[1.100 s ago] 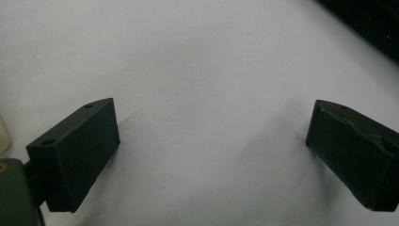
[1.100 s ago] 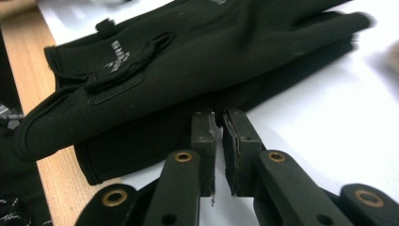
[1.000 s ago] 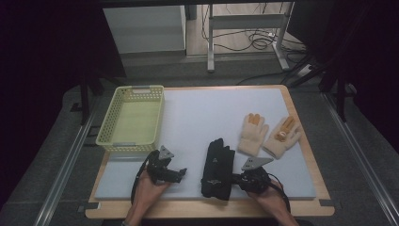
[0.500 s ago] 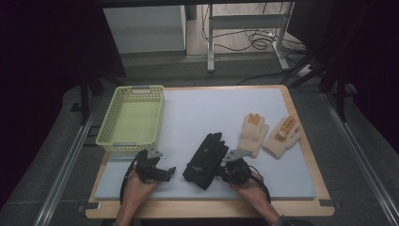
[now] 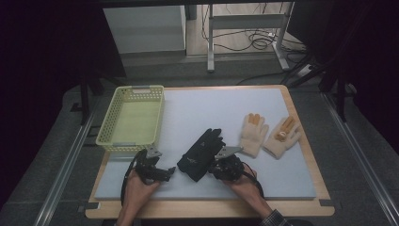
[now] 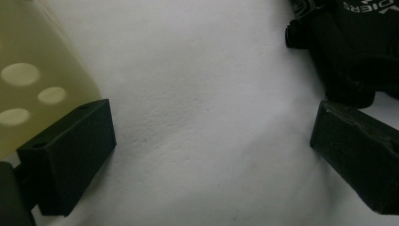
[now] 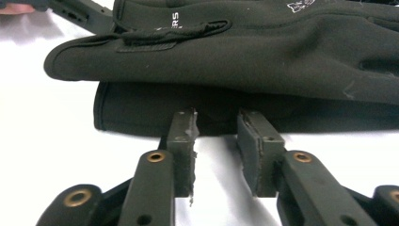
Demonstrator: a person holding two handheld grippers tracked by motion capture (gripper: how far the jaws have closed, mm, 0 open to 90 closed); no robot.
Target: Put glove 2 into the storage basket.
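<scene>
My right gripper (image 7: 215, 141), jaws narrowly apart at the cuff of the stacked black gloves (image 5: 200, 153) lying near-centre on the mat, should slide over both cuffs before closing, while my left gripper (image 6: 207, 155) waits wide apart.

White print shows on the black gloves (image 7: 244, 56): in the right gripper view, the letters "RS" near the cuff tab, the rest hidden, and a small white logo farther along, too small to read; in the left gripper view, "DIERS", cut off by the frame edge
</scene>
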